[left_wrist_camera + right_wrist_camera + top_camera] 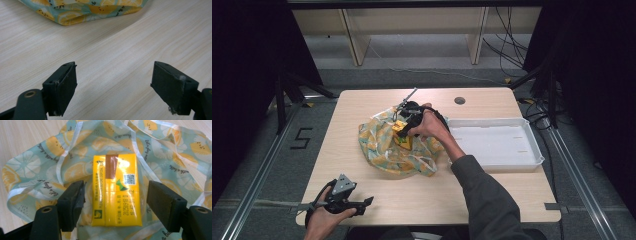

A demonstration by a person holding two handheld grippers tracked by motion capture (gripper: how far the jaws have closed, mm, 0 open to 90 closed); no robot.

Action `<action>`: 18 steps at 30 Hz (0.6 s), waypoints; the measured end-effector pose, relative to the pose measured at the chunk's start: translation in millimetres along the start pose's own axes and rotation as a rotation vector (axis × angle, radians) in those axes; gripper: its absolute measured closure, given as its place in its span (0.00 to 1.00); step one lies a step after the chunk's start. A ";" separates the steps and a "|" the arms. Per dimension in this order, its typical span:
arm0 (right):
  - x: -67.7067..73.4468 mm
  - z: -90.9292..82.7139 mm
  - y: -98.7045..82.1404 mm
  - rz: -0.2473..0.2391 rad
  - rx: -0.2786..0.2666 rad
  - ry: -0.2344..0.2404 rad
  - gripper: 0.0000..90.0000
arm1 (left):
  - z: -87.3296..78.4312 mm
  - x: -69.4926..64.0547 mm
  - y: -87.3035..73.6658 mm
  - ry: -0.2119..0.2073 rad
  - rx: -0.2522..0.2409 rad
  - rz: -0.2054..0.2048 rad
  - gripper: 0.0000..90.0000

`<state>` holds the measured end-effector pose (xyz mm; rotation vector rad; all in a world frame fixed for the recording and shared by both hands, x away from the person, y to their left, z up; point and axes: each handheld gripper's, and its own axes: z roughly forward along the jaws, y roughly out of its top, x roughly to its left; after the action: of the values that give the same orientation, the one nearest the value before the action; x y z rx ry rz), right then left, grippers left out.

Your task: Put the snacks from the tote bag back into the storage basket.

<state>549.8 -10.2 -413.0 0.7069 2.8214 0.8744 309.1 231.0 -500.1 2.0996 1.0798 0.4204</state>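
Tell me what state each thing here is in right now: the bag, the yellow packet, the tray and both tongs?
Patterned bag: crumpled flat on the table, handles loose.
Yellow packet: sealed, lying flat on the bag, between the right tongs' jaws with a gap on each side.
White tray: empty, on the table right of the bag.
Left tongs: open, nothing between the jaws, over bare table.
Right tongs: open, straddling the packet.

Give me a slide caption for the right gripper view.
Open right gripper straddling a yellow tissue pack that lies on a lemon-print bag.

It looks like a lab recording bay. Black curtains (254, 45) and floor rails (257, 170) flank the tabletop (362, 107); loose cables (507, 45) trail behind.
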 end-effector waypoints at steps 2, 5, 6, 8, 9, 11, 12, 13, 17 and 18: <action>-0.6 2.2 0.3 -0.002 0.009 0.000 0.39 | 0.0 -0.1 0.0 -0.002 -0.001 0.000 0.22; -1.7 3.3 0.4 -0.010 0.012 0.003 0.42 | -0.5 0.5 0.0 -0.002 0.005 0.006 0.22; -1.8 3.9 0.4 -0.017 0.012 0.004 0.44 | -0.5 0.6 -0.1 -0.002 0.006 0.007 0.22; -1.8 4.6 0.6 -0.017 0.015 0.006 0.45 | -0.1 0.6 -0.2 -0.004 0.007 0.006 0.22; -2.1 5.1 0.8 -0.023 0.017 0.004 0.47 | 0.0 0.5 -0.2 -0.003 0.007 0.006 0.22; -2.2 6.2 1.2 -0.028 0.024 0.007 0.49 | -0.7 1.3 -0.1 -0.004 0.018 0.022 0.22; -2.2 7.6 1.6 -0.034 0.029 0.009 0.51 | -0.9 1.4 -0.1 -0.004 0.020 0.023 0.22; -2.2 7.6 1.6 -0.034 0.029 0.009 0.51 | -1.5 1.4 0.2 -0.004 0.026 0.023 0.22; -0.8 8.0 3.4 -0.061 0.047 0.007 0.54 | -1.0 1.5 0.0 -0.008 0.022 0.020 0.22; -0.8 8.0 3.4 -0.061 0.047 0.007 0.54 | -1.0 1.5 0.0 -0.008 0.022 0.020 0.22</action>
<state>553.7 -4.0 -417.8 0.6211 2.8619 0.8054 309.4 232.7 -499.5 2.1311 1.0639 0.4107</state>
